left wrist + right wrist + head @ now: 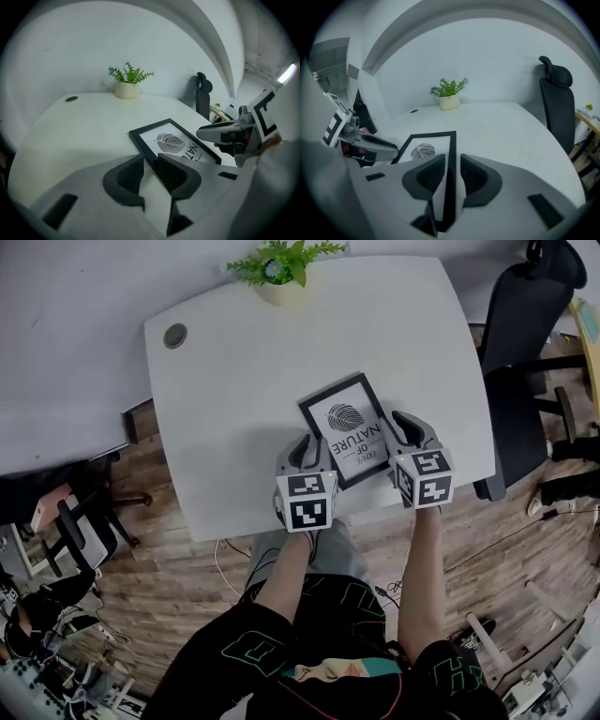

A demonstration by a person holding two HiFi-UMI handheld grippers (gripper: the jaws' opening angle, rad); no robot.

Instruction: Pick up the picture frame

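The black picture frame (345, 427), holding a white print of a leaf with lettering, lies flat on the white table (234, 371) near its front edge. My left gripper (312, 448) is at the frame's left long side. In the left gripper view its jaws (151, 161) stand apart with the frame's edge (154, 157) in the gap and bare table showing beside it. My right gripper (403, 427) is at the opposite side. In the right gripper view the frame's edge (449, 154) runs between the open jaws (453, 161) without the pads pressing on it.
A small potted plant (279, 268) stands at the table's far edge and a round cable grommet (174, 335) sits at the far left corner. A black office chair (525, 334) stands to the right of the table. The table's front edge runs just below the grippers.
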